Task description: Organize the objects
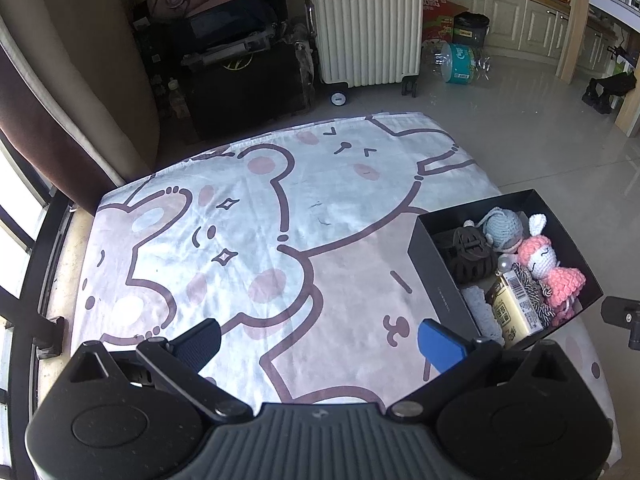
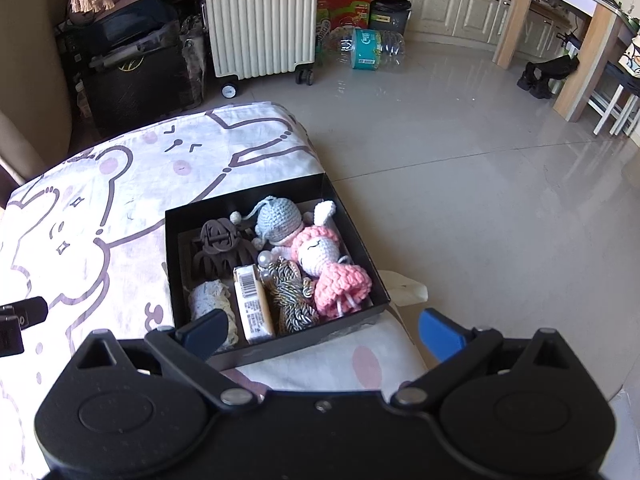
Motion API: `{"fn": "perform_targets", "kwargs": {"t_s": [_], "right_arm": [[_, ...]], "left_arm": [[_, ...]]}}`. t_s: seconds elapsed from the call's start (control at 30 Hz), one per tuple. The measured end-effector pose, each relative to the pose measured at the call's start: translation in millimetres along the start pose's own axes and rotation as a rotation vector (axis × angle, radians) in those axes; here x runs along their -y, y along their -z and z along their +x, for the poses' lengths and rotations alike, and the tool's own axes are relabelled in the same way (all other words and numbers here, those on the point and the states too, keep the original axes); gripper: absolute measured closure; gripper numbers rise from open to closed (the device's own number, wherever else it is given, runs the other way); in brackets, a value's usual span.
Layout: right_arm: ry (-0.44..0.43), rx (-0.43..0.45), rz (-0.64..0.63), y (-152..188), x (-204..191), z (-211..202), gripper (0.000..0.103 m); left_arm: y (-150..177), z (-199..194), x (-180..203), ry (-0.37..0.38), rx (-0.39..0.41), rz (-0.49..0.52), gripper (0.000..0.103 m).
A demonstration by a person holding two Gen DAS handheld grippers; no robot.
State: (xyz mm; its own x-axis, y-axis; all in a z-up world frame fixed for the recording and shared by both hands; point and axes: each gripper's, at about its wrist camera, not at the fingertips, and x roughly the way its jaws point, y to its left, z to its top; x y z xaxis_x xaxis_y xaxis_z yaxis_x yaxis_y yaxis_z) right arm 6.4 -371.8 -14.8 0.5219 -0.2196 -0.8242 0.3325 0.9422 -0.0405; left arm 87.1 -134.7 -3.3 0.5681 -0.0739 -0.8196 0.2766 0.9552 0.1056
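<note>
A black open box (image 2: 176, 236) (image 1: 436, 276) rests at the right edge of a cartoon-print cloth (image 1: 248, 216) (image 2: 80, 216). Inside lie a brown hair claw (image 2: 218, 250) (image 1: 466, 254), a grey-blue crochet doll (image 2: 278, 220) (image 1: 502, 226), a pink crochet doll (image 2: 332, 268) (image 1: 548, 266), a small gold carton (image 2: 252, 304) (image 1: 514, 308), a twisted cord bundle (image 2: 290, 294), a pearl piece (image 2: 264, 258) and a lace roll (image 2: 210, 300). My left gripper (image 1: 320, 338) is open over the bare cloth, left of the box. My right gripper (image 2: 322, 332) is open above the box's near edge, holding nothing.
A cream ribbed suitcase (image 2: 260, 20) (image 1: 368, 24) stands beyond the cloth's far end beside dark bags (image 1: 232, 60). Tiled floor (image 2: 480, 184) stretches to the right, with a water-bottle pack (image 2: 370, 50), cabinets and a wooden table leg (image 2: 588, 60). A window frame (image 1: 28, 280) runs along the left.
</note>
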Motion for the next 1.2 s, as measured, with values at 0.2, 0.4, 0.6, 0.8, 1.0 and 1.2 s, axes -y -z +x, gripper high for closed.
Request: {"fn": "perform_targets", "kwargs": {"t_s": [0.2, 0.4, 0.6, 0.8, 1.0, 1.2], "right_arm": [[-0.001, -0.006, 0.002, 0.0, 0.3, 0.6, 0.000], [-0.004, -0.009, -0.006, 0.5, -0.6, 1.0, 0.000], [-0.004, -0.010, -0.011, 0.4, -1.5, 1.1, 0.000], [-0.005, -0.010, -0.011, 0.4, -1.4, 0.9, 0.000], [-0.005, -0.009, -0.011, 0.4, -1.5, 0.7, 0.000], [-0.005, -0.009, -0.011, 0.3, -1.3, 0.8, 0.000]], "left_arm": [[-0.1, 2.9, -3.3, -0.005, -0.013, -0.018, 0.000], [0.4, 4.0, -2.1, -0.005, -0.016, -0.017, 0.000], [0.7, 5.6, -1.5, 0.001, -0.024, -0.018, 0.000], [0.6, 5.9, -1.4, 0.005, -0.027, -0.020, 0.000], [1.0, 5.6, 0.2, 0.006, -0.027, -0.015, 0.000], [1.0, 5.6, 0.1, 0.006, -0.026, -0.015, 0.000]]}}
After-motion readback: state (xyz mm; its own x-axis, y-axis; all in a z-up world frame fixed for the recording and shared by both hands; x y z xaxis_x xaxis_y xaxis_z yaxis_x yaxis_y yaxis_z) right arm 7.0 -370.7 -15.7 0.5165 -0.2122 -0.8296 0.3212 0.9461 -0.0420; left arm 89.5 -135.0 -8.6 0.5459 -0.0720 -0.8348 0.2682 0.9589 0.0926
